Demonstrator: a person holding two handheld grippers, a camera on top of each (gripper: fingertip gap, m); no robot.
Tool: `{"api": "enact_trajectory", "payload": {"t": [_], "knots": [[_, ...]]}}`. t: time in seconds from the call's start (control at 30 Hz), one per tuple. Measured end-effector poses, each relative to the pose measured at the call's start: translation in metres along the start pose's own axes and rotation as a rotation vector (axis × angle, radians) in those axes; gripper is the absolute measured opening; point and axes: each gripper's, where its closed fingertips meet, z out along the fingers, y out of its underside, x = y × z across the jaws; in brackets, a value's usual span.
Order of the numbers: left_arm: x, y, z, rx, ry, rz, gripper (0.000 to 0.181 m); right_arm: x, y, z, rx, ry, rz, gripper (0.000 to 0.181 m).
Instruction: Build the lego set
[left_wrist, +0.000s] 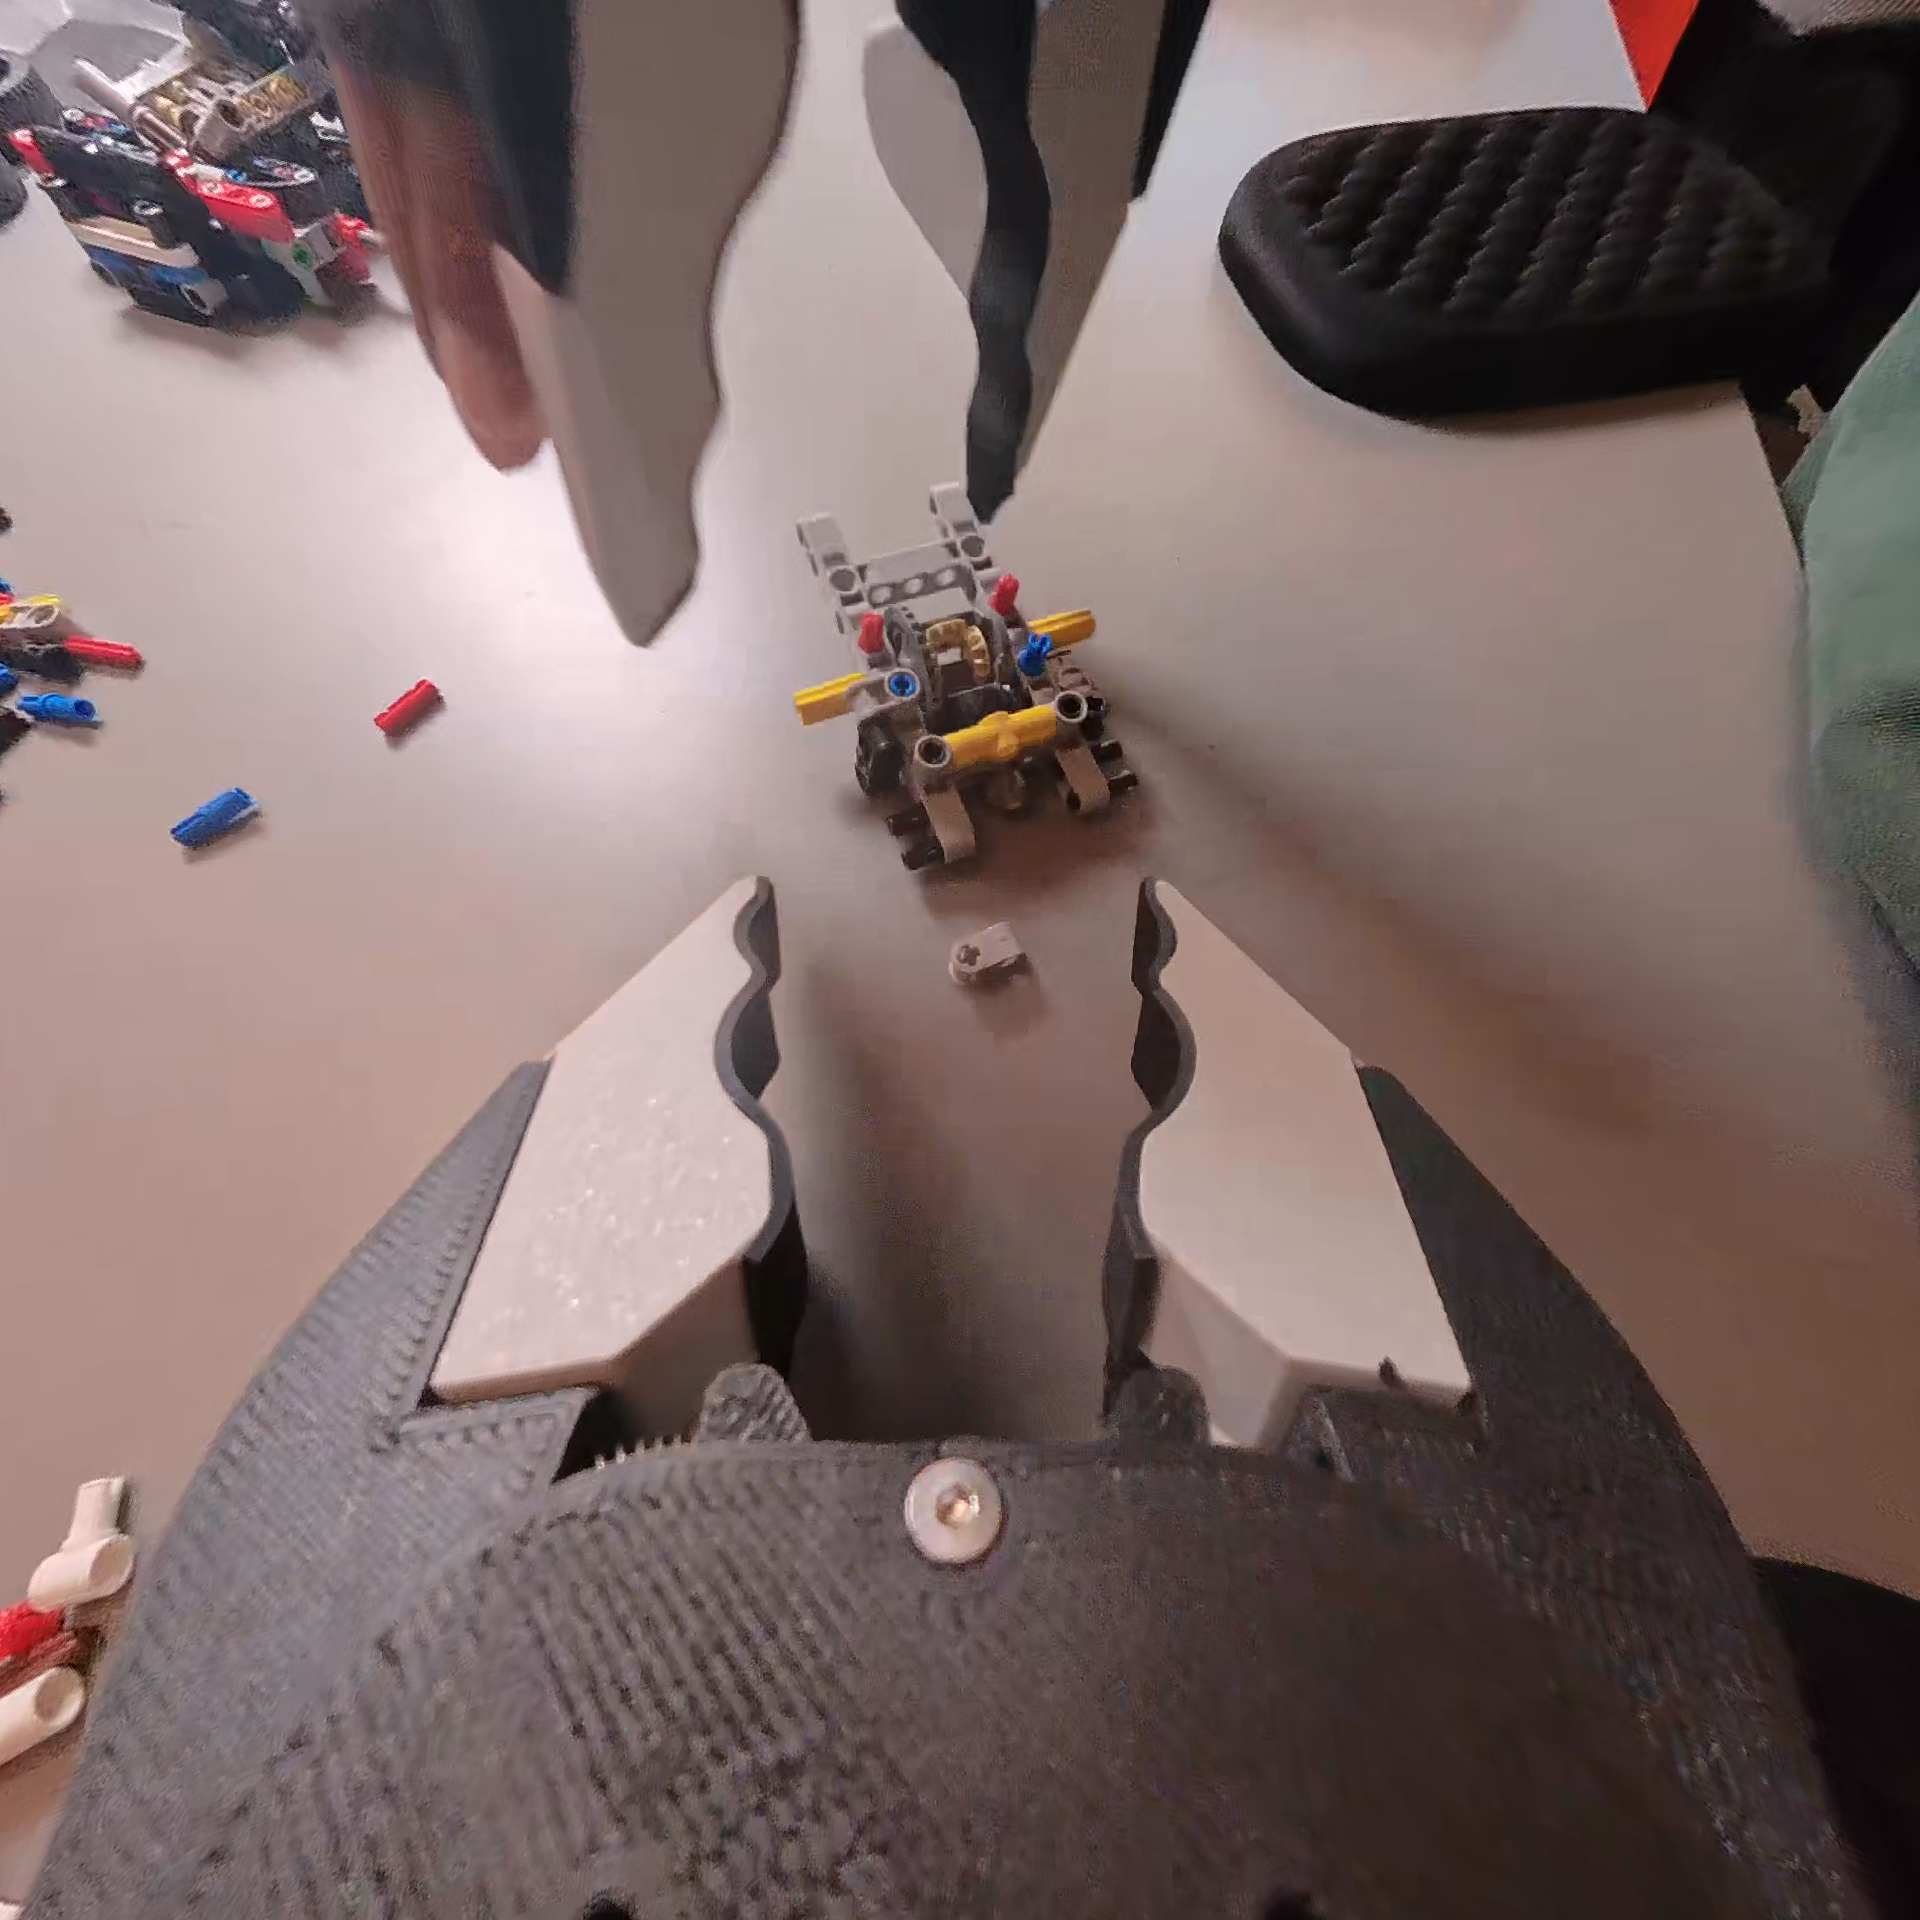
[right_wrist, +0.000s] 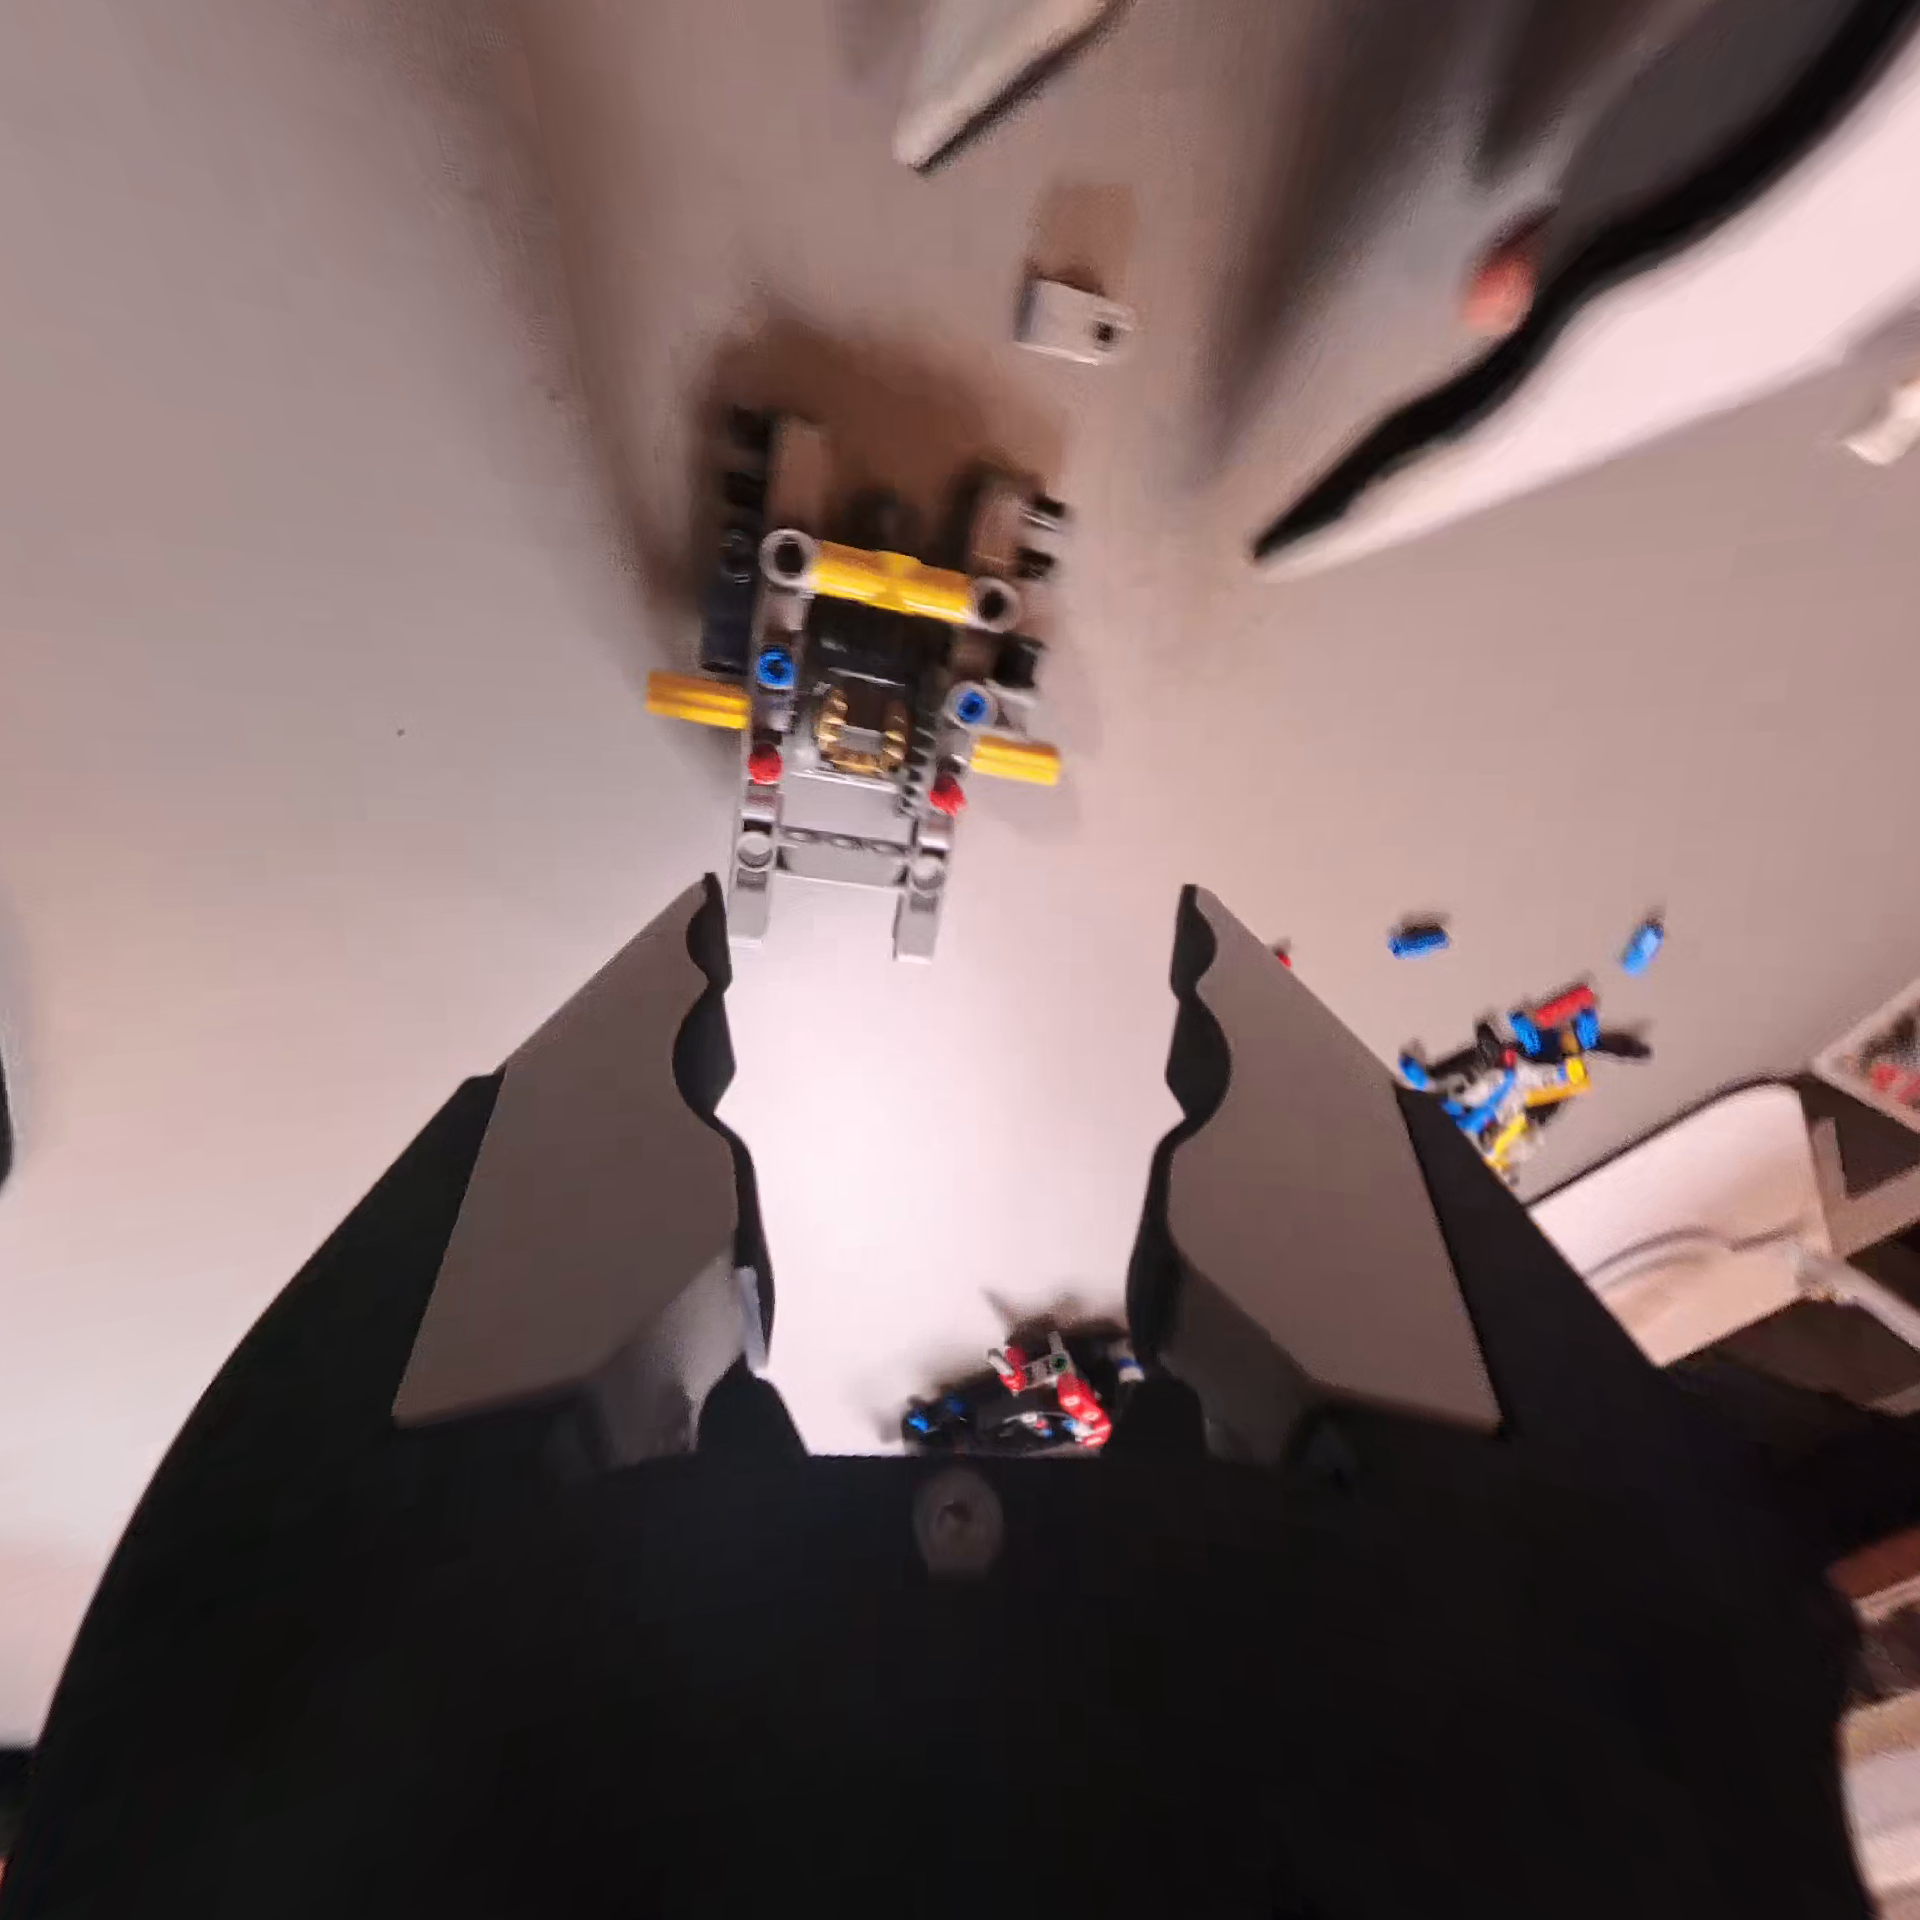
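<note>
A small grey, black and yellow lego chassis (left_wrist: 961, 681) with red and blue pins and a gold gear stands on the pale table; it also shows in the right wrist view (right_wrist: 857, 675). A loose small grey connector (left_wrist: 987, 954) lies just in front of my left gripper (left_wrist: 956, 904), which is open and empty. The connector shows beyond the chassis in the right wrist view (right_wrist: 1070, 322). My right gripper (right_wrist: 945, 904) is open and empty, hovering just short of the chassis's grey frame end. It shows opposite in the left wrist view (left_wrist: 821, 571).
Loose red (left_wrist: 408, 707) and blue (left_wrist: 213, 818) pins and a parts pile (left_wrist: 47, 665) lie left. A larger black lego build (left_wrist: 197, 197) stands far left. A black chair armrest (left_wrist: 1538, 260) is at the right table edge. White connectors (left_wrist: 78, 1569) lie near left. My right gripper's tips are some 20 cm from the larger black lego build (left_wrist: 197, 197). Look for it in the right wrist view (right_wrist: 1096, 1413) too.
</note>
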Motion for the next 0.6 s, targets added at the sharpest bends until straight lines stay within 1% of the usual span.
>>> {"api": "enact_trajectory", "payload": {"t": [0.1,0.17,0.23,0.27,0.37,0.47,0.53,0.6], "knots": [[-0.002,-0.005,-0.006,0.051,-0.006,-0.015,0.062,0.017,0.008,-0.018,0.118,0.130,0.219,0.077],[-0.004,-0.003,-0.010,0.051,-0.003,-0.027,0.061,0.016,0.005,-0.030,0.241,0.182,0.438,0.064],[-0.005,0.003,-0.013,0.028,-0.004,-0.007,0.058,0.009,-0.010,-0.038,0.377,0.222,0.632,0.055],[-0.004,0.006,-0.014,0.015,0.001,0.014,0.053,0.003,-0.021,-0.040,0.436,0.230,0.718,0.047],[-0.002,0.011,-0.013,-0.024,0.007,0.079,0.037,-0.026,-0.058,-0.034,0.569,0.189,0.861,0.045],[0.002,0.014,-0.008,-0.060,0.027,0.104,0.031,-0.043,-0.071,-0.018,0.574,0.216,0.944,0.041],[0.004,0.017,-0.004,-0.094,0.032,0.125,0.028,-0.053,-0.076,-0.009,0.579,0.197,0.995,0.038],[0.007,0.018,0.000,-0.117,0.039,0.149,0.025,-0.055,-0.074,-0.004,0.564,0.223,1.029,0.036]]}}
